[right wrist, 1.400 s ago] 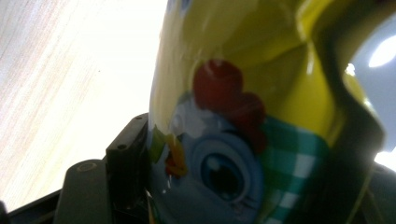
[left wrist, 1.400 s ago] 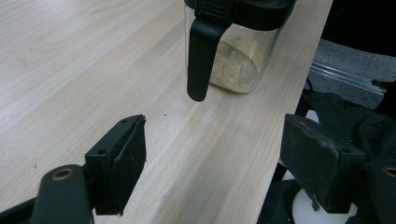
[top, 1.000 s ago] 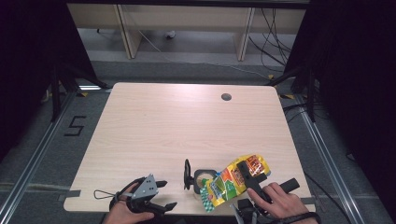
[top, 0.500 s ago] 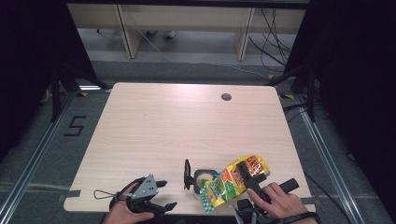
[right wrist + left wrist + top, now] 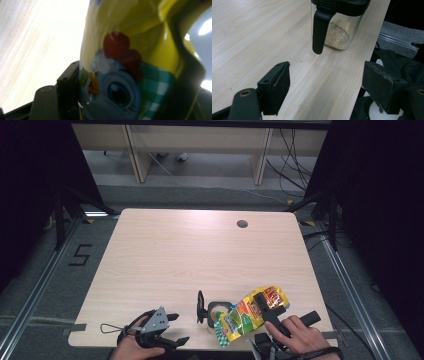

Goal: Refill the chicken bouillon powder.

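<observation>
1. Gripping a yellow snack pouch point(image 5: 248, 314), the right gripper point(image 5: 263, 304) lies low over the table's near right corner, the person's right hand point(image 5: 300, 337) reaching in from the bottom edge.
2. Seen from the right gripper view, the pouch point(image 5: 130, 75) sits between the black jaws, its printed foil pressed against the left pad; the jaws stand fairly wide, clamped on the bag.
3. Tilted on its side, the pouch points its lower end toward a clear jar point(image 5: 218, 311) with a black lid, touching or overlapping it in the high view.
4. Resting at the near edge, the left gripper point(image 5: 172, 327) is held in the left hand point(image 5: 131, 349), its jaws spread apart with nothing between them.
5. From the left gripper view, the jar point(image 5: 338, 30) holds pale granules and stands close to the wooden table's point(image 5: 190, 255) near edge, its black handle hanging down.
6. Beyond the jar and pouch, the tabletop runs bare to the far edge, where a round cable hole point(image 5: 242, 224) sits.
</observation>
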